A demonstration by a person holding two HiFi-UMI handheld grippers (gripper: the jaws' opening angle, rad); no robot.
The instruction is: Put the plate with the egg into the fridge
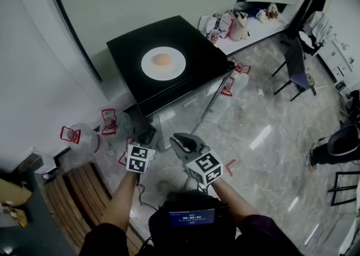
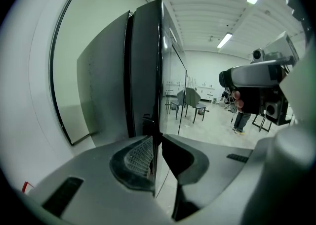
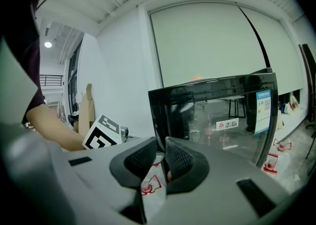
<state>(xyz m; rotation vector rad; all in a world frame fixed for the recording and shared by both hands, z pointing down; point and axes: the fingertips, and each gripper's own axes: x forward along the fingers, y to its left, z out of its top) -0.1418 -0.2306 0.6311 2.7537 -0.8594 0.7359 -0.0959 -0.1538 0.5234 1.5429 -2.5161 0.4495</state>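
Observation:
A white plate (image 1: pixel 163 63) with a brownish egg (image 1: pixel 162 60) on it sits on top of a small black fridge (image 1: pixel 129 46) with a glass door. My left gripper (image 1: pixel 147 135) is low at the fridge's front left corner. In its own view the left gripper (image 2: pixel 157 157) has its jaws drawn to a thin slit, in line with the door's edge (image 2: pixel 145 70); whether it touches the door I cannot tell. My right gripper (image 1: pixel 179 143) hangs beside it, before the glass front. The right gripper (image 3: pixel 162 157) is shut on nothing, facing the fridge (image 3: pixel 212 115).
Clear packs with red labels (image 1: pixel 70 135) (image 1: pixel 108 121) lie on the floor left of the fridge, more at its right (image 1: pixel 228 86). A slatted wooden bench (image 1: pixel 84 187) is at lower left. A chair (image 1: pixel 295 69) stands on the marble floor; bags (image 1: pixel 230 24) line a ledge.

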